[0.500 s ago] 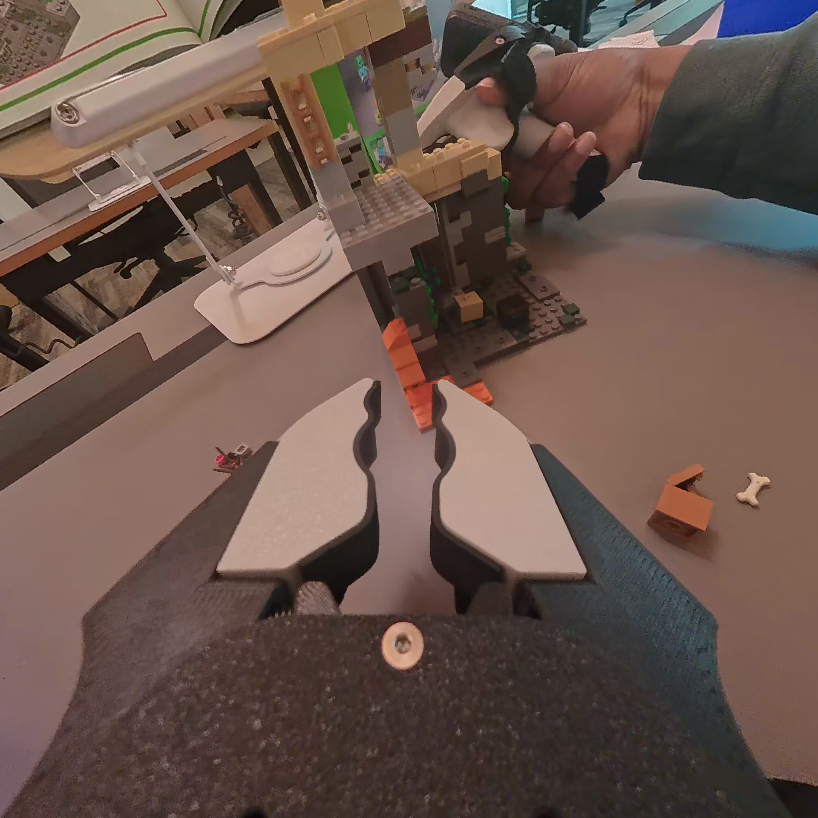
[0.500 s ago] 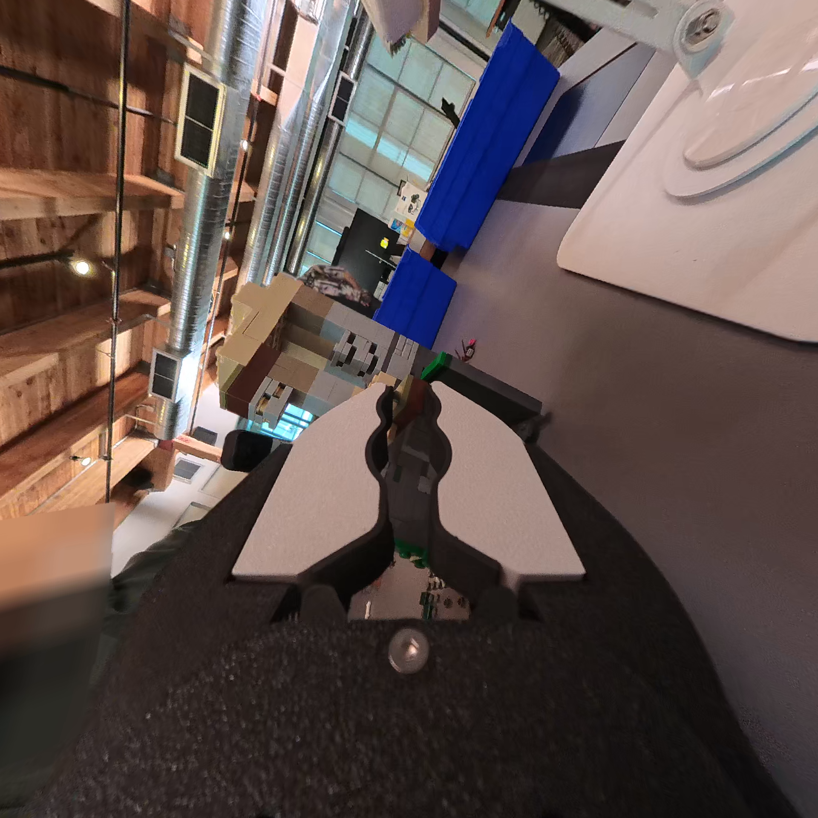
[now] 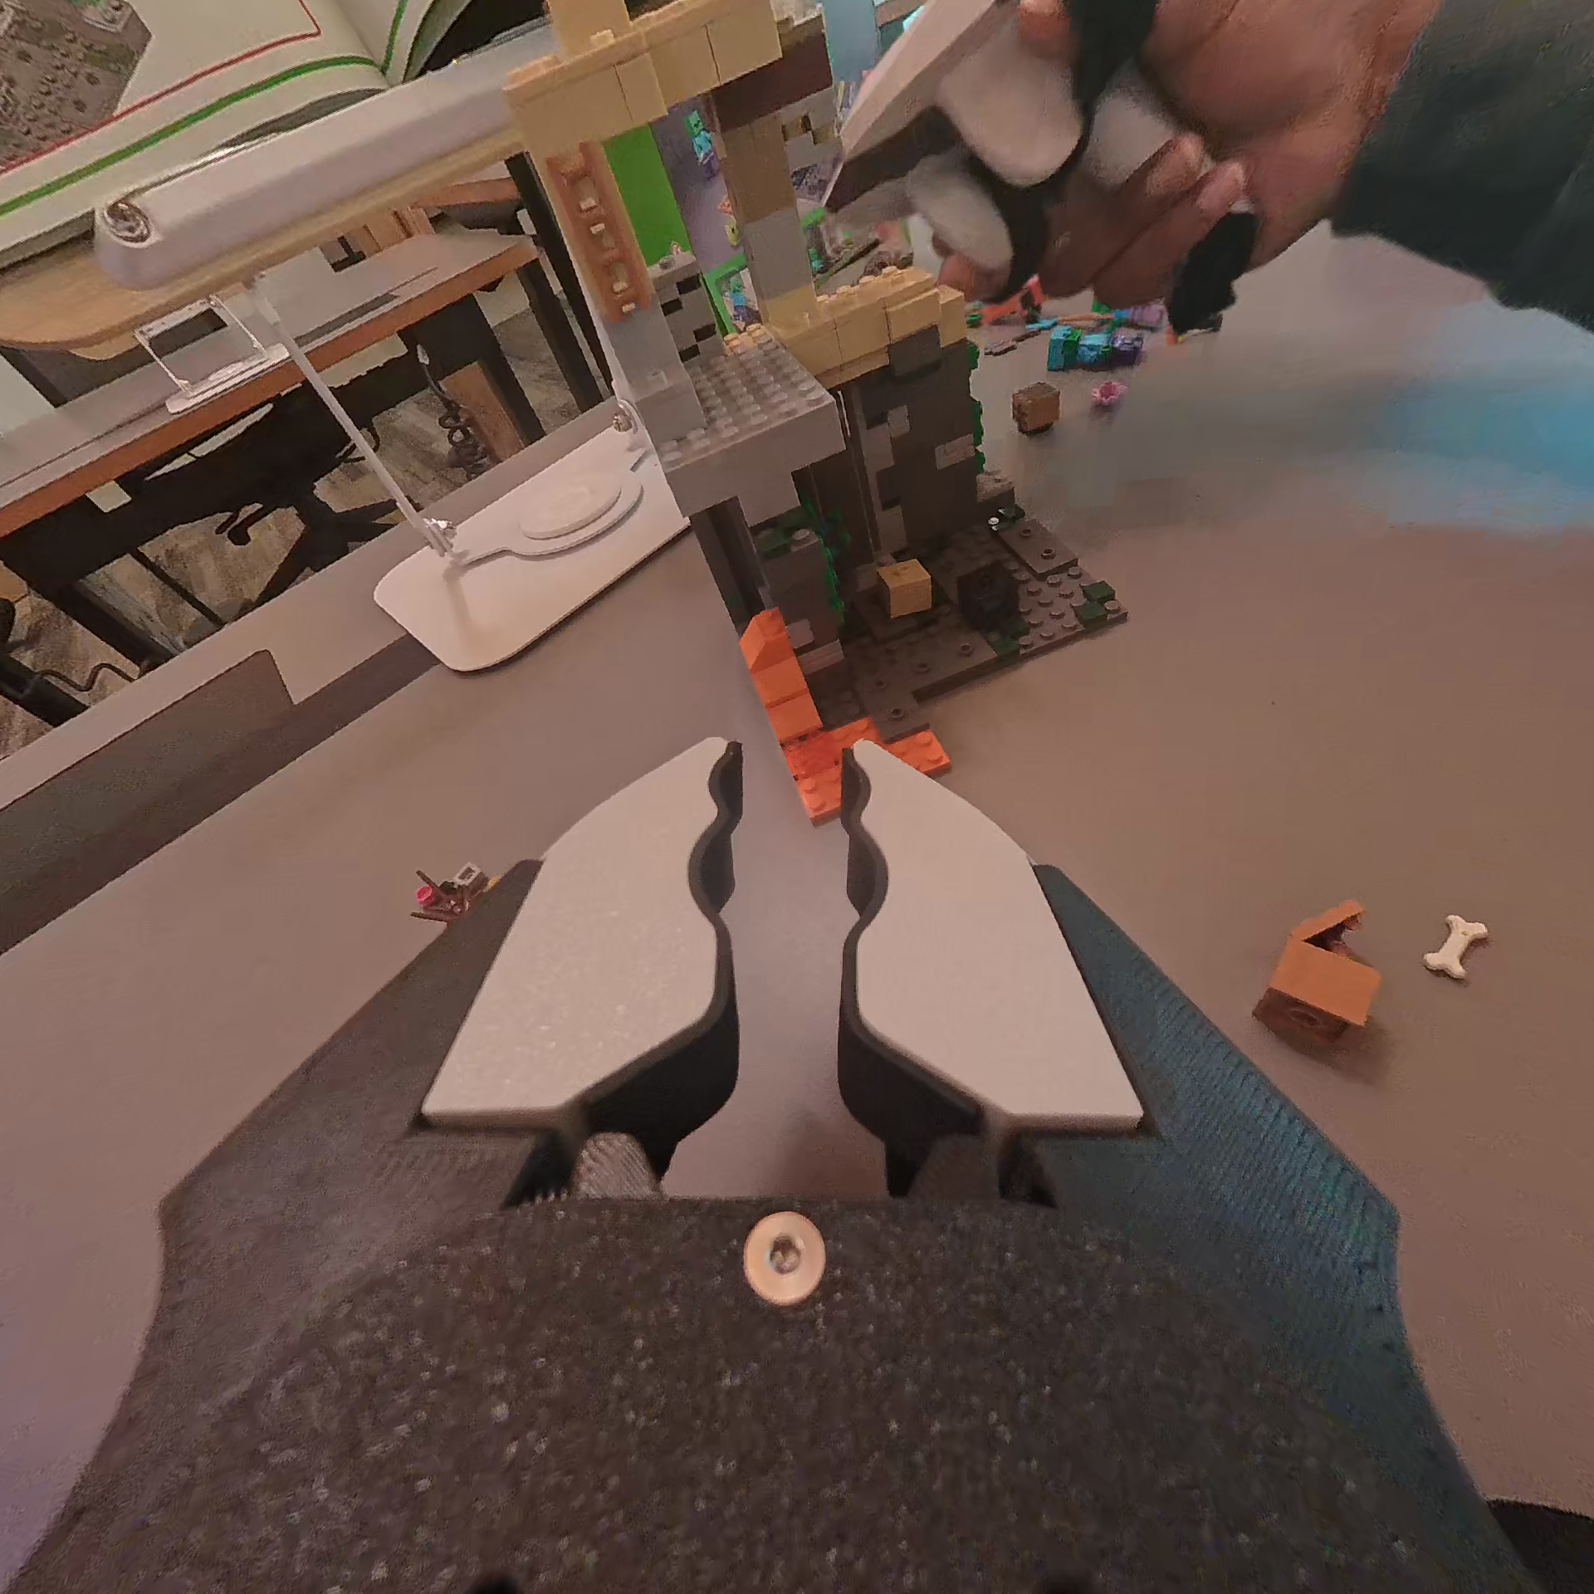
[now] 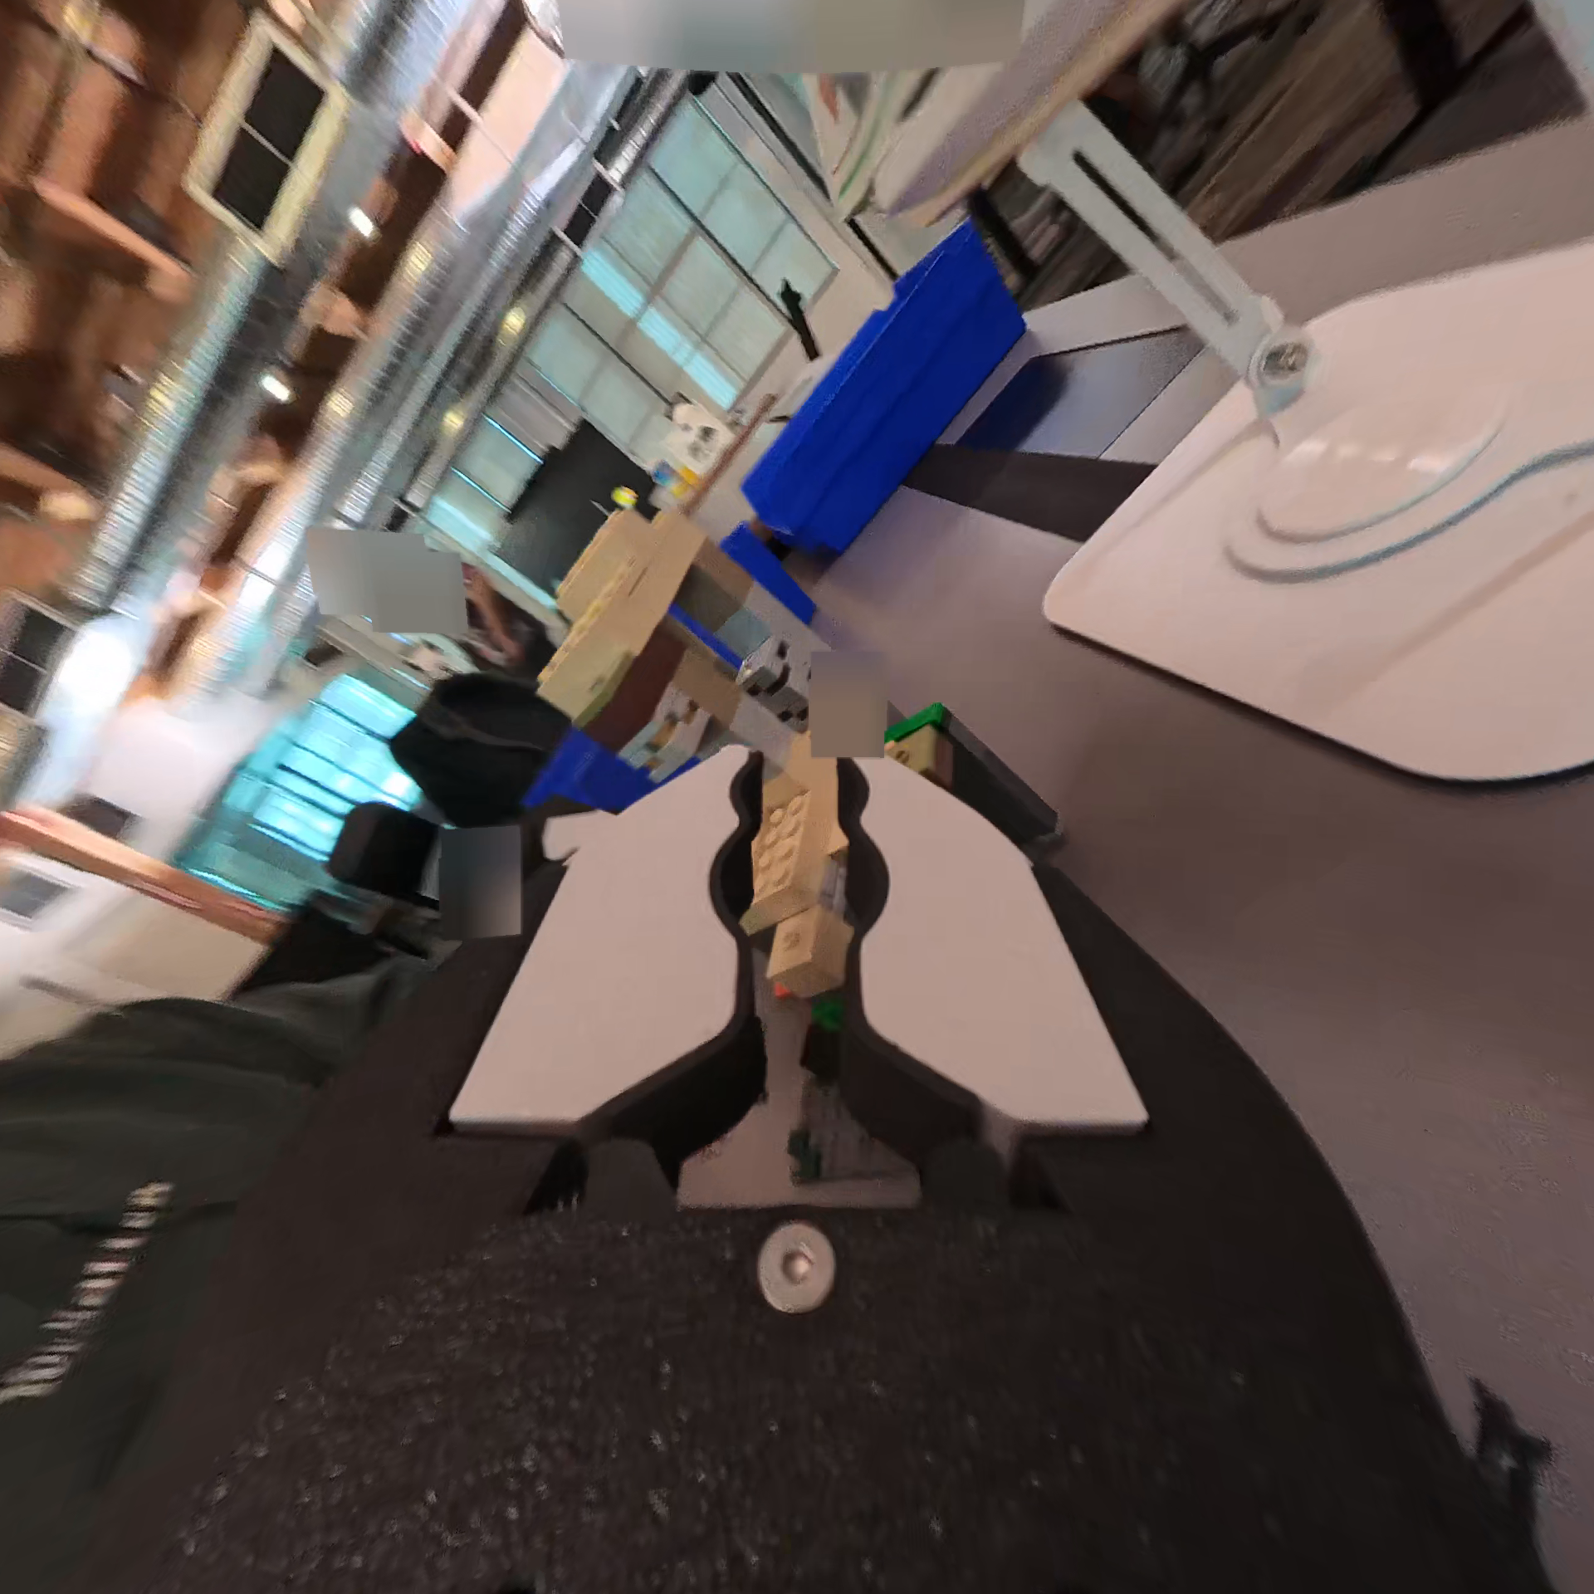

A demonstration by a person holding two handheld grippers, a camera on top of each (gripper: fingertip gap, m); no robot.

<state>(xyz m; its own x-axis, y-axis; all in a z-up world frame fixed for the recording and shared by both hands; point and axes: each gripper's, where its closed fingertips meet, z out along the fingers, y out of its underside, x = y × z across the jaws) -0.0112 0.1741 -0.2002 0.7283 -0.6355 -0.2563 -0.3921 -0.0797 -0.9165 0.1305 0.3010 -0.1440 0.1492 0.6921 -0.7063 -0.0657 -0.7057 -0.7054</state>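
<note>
Brick-built tower model (image 3: 862, 483) stands on the grey tabletop (image 3: 1208, 776), its dark studded base plate flat and a run of orange bricks (image 3: 785, 681) stepping down at its front corner. Half a second ago the right gripper (image 3: 914, 112), held in a person's hand (image 3: 1208, 129), was down against the model's tan ledge (image 3: 871, 319). Now it sits higher and further right, above that ledge and seemingly apart from it, and both views of it are smeared by motion. The ledge itself looks unchanged on the model.

From the right gripper's (image 4: 802, 768) own camera, tilted sideways, the fingers stand a narrow gap apart, much as before. Tan studded bricks (image 4: 793, 871) show in that gap. Whether these are pinched or simply the model seen beyond the fingers, I cannot tell.

The left gripper (image 3: 791, 759) has hardly shifted. It hovers low over the tabletop with its fingers a little apart and nothing between them, their tips just short of the orange bricks.

To its right lie a brown brick chest (image 3: 1320, 983) and a small white bone (image 3: 1456, 946), close together. A tiny dark-and-pink piece (image 3: 444, 893) lies just beside its left finger. A white stand base (image 3: 535, 569) sits left of the model, and loose coloured pieces (image 3: 1087, 345) are scattered behind.
</note>
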